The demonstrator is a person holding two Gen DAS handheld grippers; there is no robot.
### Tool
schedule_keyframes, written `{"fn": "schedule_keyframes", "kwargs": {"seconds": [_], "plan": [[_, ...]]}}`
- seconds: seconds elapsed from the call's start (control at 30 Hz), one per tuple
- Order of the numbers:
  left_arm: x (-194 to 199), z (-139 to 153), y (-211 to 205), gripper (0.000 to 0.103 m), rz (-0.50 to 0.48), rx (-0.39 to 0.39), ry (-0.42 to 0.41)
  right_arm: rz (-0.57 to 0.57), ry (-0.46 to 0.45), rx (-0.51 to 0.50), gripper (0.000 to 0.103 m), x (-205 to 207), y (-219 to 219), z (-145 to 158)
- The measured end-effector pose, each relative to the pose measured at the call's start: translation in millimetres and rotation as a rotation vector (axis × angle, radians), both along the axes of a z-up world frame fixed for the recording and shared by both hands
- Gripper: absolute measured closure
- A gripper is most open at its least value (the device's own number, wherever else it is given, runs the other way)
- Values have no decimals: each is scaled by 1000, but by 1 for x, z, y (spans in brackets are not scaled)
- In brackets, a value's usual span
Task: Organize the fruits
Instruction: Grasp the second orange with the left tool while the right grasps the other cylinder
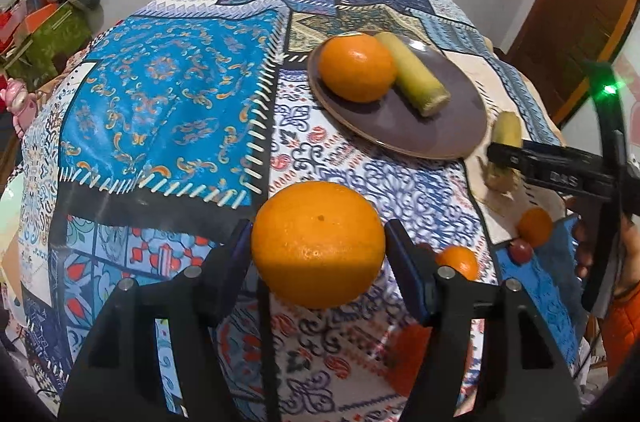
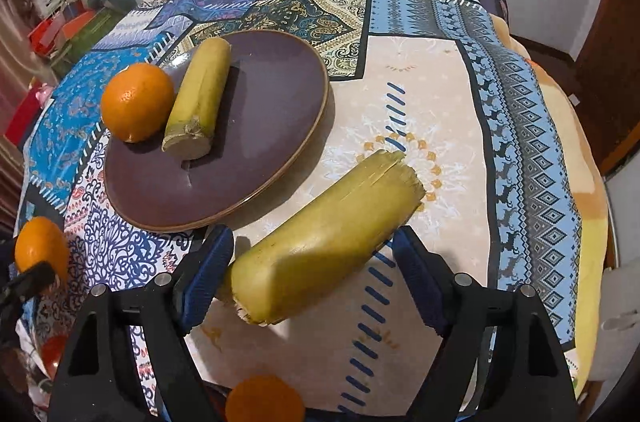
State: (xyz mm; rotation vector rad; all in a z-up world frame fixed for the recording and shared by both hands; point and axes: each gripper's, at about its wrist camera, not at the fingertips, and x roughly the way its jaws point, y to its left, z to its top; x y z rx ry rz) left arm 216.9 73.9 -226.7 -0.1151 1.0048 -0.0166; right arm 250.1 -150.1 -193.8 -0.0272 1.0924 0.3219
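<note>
Left gripper [image 1: 318, 242]: jaws about half open, clamped on an orange [image 1: 318, 242] across its widest part; both pads touch the peel. The fruit is off the patchwork cloth [image 1: 168, 94], near side of the table. Judgement: round, firm, moderate weight, waxy skin that may roll in the pads; the grip across the equator is the right place, squeeze kept modest to spare the peel.

Centre: brown plate [image 2: 260, 126] with one orange [image 2: 136, 106] at its left rim, touching a cut banana piece [image 2: 200, 98] lying lengthwise on it. Right half of the plate is bare.

Right gripper [image 2: 312, 262]: jaws wide, a second banana piece [image 2: 328, 234] lying slantwise between them, just right of the plate. Left pad touches its lower end; right pad meets it near the upper flank. It appears lifted and held, contact narrow. Judgement: light, soft, bruises readily, skewed hold could pivot; mid-length across the flat sides would be better.

Loose small oranges [image 1: 536, 226] sit at the near table edge.
</note>
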Motion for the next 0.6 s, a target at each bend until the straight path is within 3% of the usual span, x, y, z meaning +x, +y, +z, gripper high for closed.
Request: {"fn": "schedule_keyframes", "kwargs": {"seconds": [0.3,0.6], "plan": [[8,-13,0,37,6,6,7,58,-19,-46,64,-25,-30,7],[11,-19,2,37,7,-30,25,50,-13,-93,67,-30,-48,7]]}}
